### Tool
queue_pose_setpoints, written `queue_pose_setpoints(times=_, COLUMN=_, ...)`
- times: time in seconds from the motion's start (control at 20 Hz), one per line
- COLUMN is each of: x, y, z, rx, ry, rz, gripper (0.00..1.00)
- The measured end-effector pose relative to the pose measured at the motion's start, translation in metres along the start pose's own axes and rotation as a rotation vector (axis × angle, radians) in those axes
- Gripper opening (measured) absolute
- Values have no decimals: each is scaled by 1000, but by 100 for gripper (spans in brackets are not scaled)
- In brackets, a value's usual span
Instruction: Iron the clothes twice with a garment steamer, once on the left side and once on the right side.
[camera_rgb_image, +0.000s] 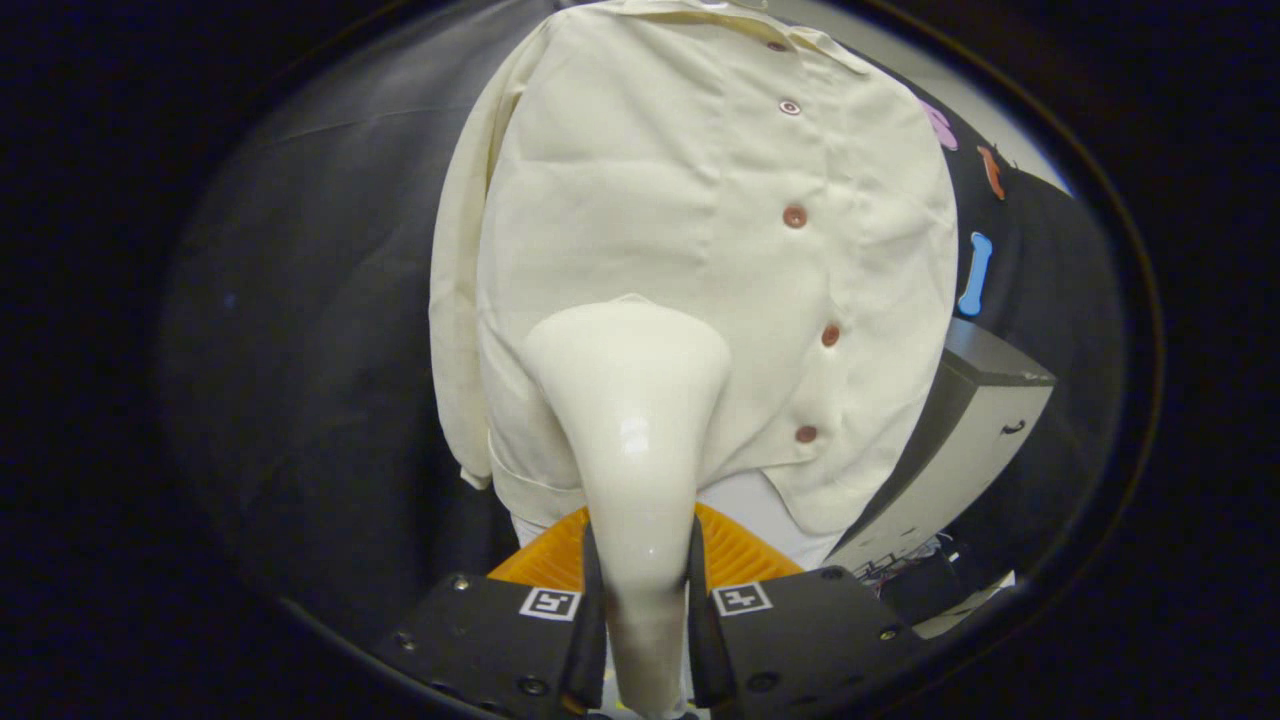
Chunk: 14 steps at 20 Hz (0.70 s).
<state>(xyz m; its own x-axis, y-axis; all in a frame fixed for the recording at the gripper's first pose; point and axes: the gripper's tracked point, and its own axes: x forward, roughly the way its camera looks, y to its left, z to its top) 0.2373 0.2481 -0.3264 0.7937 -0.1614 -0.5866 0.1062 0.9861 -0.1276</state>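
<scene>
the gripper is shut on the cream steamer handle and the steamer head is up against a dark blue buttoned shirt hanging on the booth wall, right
Not quite: the shirt is not dark blue. The gripper view shows a cream long-sleeved shirt with reddish-brown buttons hanging ahead. The rest holds: the gripper is shut on the glossy cream plastic garment steamer, whose flared head sits against the shirt's lower front.

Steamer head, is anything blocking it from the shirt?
Nothing visible. The claw is shut on the garment steamer, whose wide head sits right against the cream shirt, on the panel beside the button row.
</scene>
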Motion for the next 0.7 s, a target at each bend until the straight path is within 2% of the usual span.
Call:
queue_pose_setpoints(times=0.45, x=5, y=0, z=-50, rx=-13, ry=94, rz=27, gripper=34)
queue_pose_setpoints(times=0.7, x=-25, y=-9, z=-24, rx=-10, ry=36, rz=89, gripper=34)
